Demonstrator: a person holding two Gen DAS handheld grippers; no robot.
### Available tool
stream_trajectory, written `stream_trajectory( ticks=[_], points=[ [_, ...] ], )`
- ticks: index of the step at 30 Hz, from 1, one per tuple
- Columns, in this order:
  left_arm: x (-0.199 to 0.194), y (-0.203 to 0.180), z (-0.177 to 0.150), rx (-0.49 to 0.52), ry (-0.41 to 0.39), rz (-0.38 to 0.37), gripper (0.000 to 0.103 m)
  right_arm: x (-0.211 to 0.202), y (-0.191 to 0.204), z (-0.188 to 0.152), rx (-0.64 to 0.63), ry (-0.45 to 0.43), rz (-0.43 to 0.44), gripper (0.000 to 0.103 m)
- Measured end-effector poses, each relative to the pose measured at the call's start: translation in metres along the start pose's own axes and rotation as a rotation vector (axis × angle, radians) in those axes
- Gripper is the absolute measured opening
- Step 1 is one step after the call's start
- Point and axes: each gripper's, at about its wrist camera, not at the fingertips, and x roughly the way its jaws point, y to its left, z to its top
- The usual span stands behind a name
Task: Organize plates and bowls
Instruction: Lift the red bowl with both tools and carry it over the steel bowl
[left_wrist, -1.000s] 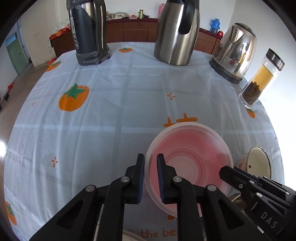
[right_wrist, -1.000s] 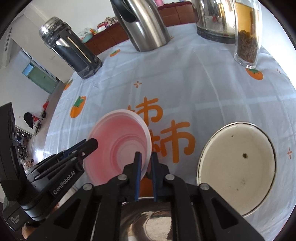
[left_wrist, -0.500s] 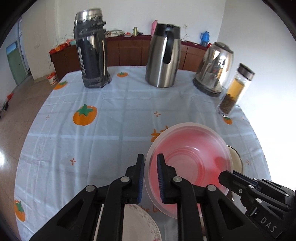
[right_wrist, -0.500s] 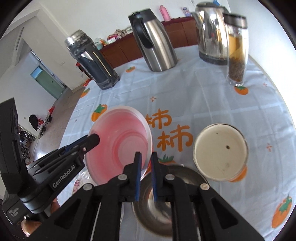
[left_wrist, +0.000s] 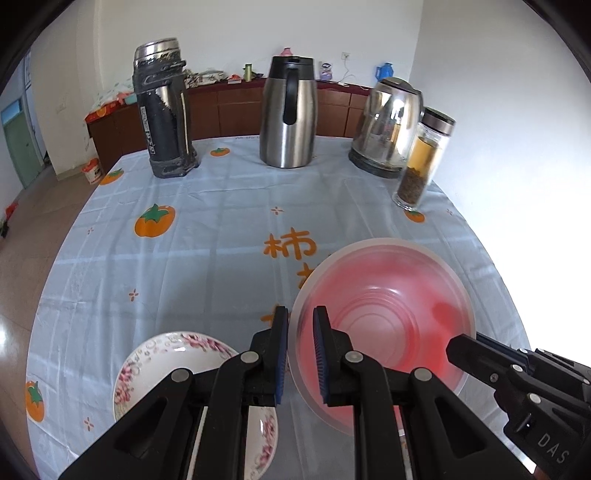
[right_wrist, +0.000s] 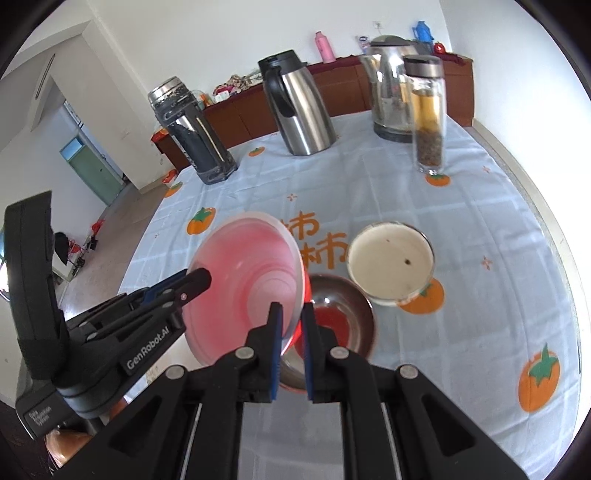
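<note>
While jaws clamp rim, translucent pink bowl (left_wrist: 384, 310) tilts.

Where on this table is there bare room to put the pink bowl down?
Bare tablecloth runs from the dark flask down to the flowered plate. More lies between the tea bottle and the cream bowl. It is crowded near the grippers, around the steel bowl.

Black hand-held gripper (left_wrist: 300, 343), blue ribbed pads (left_wrist: 282, 354), silver screws, white lettering
</note>
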Motion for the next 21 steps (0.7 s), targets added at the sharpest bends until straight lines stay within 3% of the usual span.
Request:
stream_trajectory(
  ticks=[21],
  points=[
    [0.031,-0.022,-0.026,0.026,0.057,0.043,0.016,0.017,-0.037,-0.032,0.078,0.047,0.023,0.01]
  ],
)
